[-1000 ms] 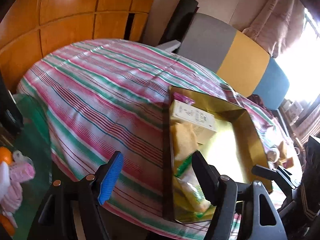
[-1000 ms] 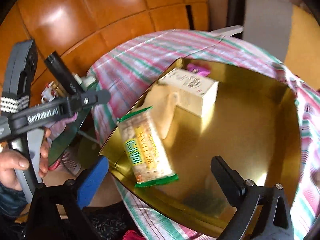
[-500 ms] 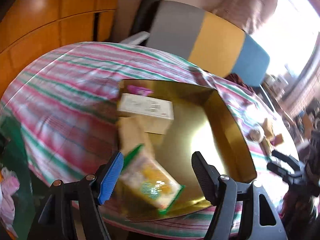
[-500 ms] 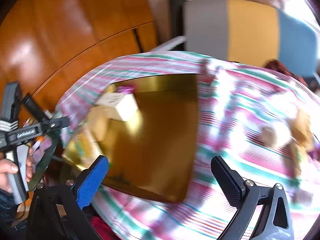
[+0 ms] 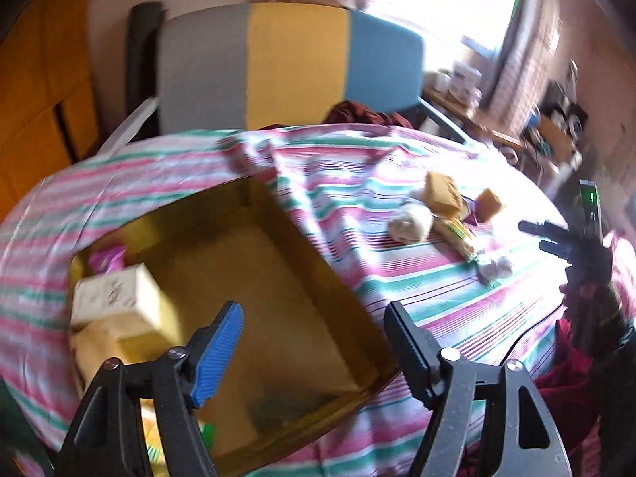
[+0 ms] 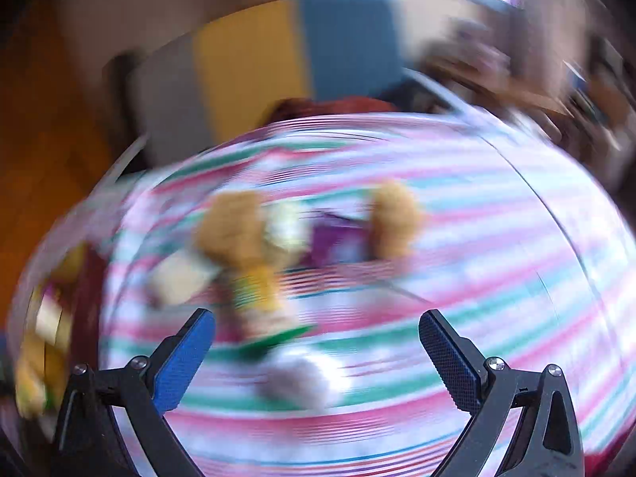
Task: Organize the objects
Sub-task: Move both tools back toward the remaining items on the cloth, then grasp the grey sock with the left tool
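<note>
On the striped table [image 5: 417, 302], right of the gold tray [image 5: 318, 278], lie loose snacks [image 5: 441, 206]. Both grippers, left [image 5: 314, 342] and right [image 6: 318, 361], gape apart, empty. Best to slow down, center on one snack, then close gently.

Open left tool [image 5: 314, 342] hovers empty over gold tray [image 5: 302, 238].

Right wrist view is smeared all over: the snack pile [image 6: 254, 246] on the striped cloth [image 6: 477, 262] reads only as tan, purple and green blobs. In the left view, the gold tray [image 5: 302, 262] loses its near corner behind the left gripper [image 5: 310, 342].
</note>
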